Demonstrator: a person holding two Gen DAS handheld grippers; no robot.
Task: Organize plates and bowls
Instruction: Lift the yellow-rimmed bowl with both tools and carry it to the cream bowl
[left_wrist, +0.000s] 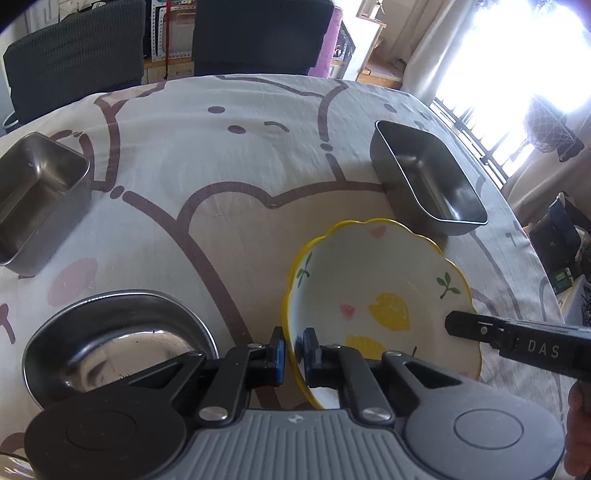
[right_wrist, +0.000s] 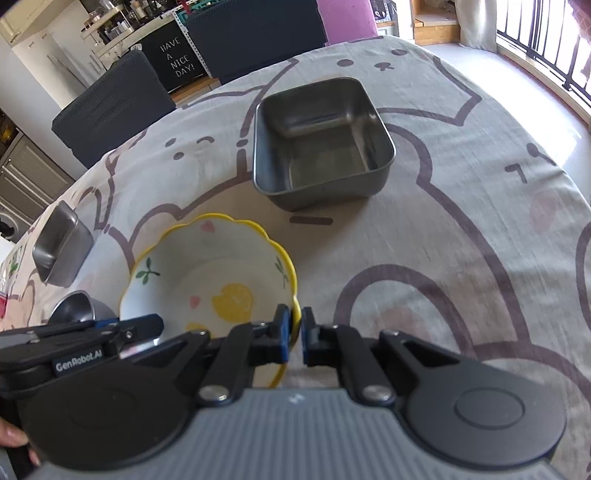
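Note:
A white ceramic bowl (left_wrist: 380, 295) with a wavy yellow rim and lemon pattern is held between both grippers above the table. My left gripper (left_wrist: 294, 345) is shut on its left rim. My right gripper (right_wrist: 296, 328) is shut on its right rim; the bowl also shows in the right wrist view (right_wrist: 210, 273). The right gripper's finger reaches in from the right in the left wrist view (left_wrist: 517, 339). A round steel bowl (left_wrist: 118, 339) sits left of the ceramic bowl. A square steel container (right_wrist: 321, 140) stands beyond it, also seen in the left wrist view (left_wrist: 428, 177).
A second steel container (left_wrist: 37, 199) stands at the far left, also in the right wrist view (right_wrist: 61, 245). The table wears a cartoon-print cloth (left_wrist: 221, 177). Dark chairs (left_wrist: 258, 33) stand behind the table. A window with railings (right_wrist: 546, 48) is to the right.

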